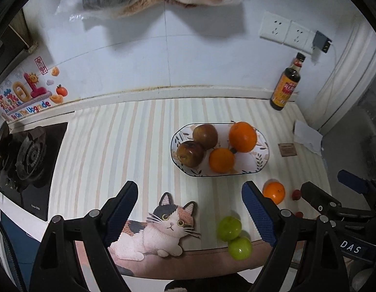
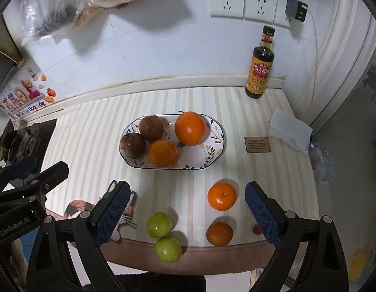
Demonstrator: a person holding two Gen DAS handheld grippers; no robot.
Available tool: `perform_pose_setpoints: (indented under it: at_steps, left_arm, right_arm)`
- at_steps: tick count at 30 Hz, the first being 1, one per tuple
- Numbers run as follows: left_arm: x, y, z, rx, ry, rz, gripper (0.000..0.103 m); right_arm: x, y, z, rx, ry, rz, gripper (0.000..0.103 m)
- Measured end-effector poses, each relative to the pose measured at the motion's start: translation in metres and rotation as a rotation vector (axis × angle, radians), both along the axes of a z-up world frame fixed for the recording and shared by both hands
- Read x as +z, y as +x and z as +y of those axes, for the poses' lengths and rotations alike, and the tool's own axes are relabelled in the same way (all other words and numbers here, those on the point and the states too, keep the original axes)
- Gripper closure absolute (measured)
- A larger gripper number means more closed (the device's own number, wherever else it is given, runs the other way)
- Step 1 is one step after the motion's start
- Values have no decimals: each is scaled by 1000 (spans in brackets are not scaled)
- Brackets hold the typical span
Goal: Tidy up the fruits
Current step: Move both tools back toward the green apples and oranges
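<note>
Since both tongs hang wide apart with nothing in them, the whole thing turns on which one is closer to the loose fruit. The plate (image 2: 216, 143) already holds two reddish apples and two oranges, mid-surface. Still out on the striped surface (image 2: 90, 146): a tangerine (image 2: 222, 196), a darker orange (image 2: 219, 233) near the front edge, and two green plums (image 2: 158, 224) touching each other.

The right tongs (image 2: 186, 210) pretty much frame the tangerine, which sits just ahead between the pads and nearer the right one, so that's probably the next pick. The left tongs (image 1: 190, 215) hover over the cat mat (image 1: 161, 228), with the plums off to their right.

Only the right wrist view shows the darker orange; in the left view the pad hides it.
</note>
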State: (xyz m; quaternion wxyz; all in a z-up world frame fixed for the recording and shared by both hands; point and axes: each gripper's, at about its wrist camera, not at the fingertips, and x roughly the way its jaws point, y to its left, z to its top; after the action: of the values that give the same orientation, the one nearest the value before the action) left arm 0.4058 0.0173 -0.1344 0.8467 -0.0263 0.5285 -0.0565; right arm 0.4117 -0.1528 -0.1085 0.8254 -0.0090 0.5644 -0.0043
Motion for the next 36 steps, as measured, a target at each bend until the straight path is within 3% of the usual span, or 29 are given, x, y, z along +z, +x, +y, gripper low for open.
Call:
perform_pose_setpoints:
  at_steps: [5,13,14,15,16,22,29,36]
  left_arm:
    - [9,-12,2,-8,-5,-24,16]
    - [3,-15,-1,-27,-26,7,16]
    - [-2,-13,-3,-31,-32,18,13]
    - [-7,-12,-5,-36,-33,27,1]
    - [-14,-9,-8,-45,-34,43,0]
    - [-74,5,-40,-95,8,192,0]
    - [-155,16,-81,-186,67,387,0]
    - [-196,15,-101,-232,62,505,0]
  right_arm:
    - [22,-15,2,-6,13,-33,6]
    - [29,-22,-6,-35,70,-44,6]
    - [25,-21,-11,-46,78,-37,6]
    - [22,-20,-15,-57,84,-30,6]
    - [18,-19,-20,-66,90,-22,6]
    - [-23,-13,-59,-134,86,63,6]
    - [-107,-18,-110,-243,130,241,6]
    - [-171,-33,-129,-305,196,369,10]
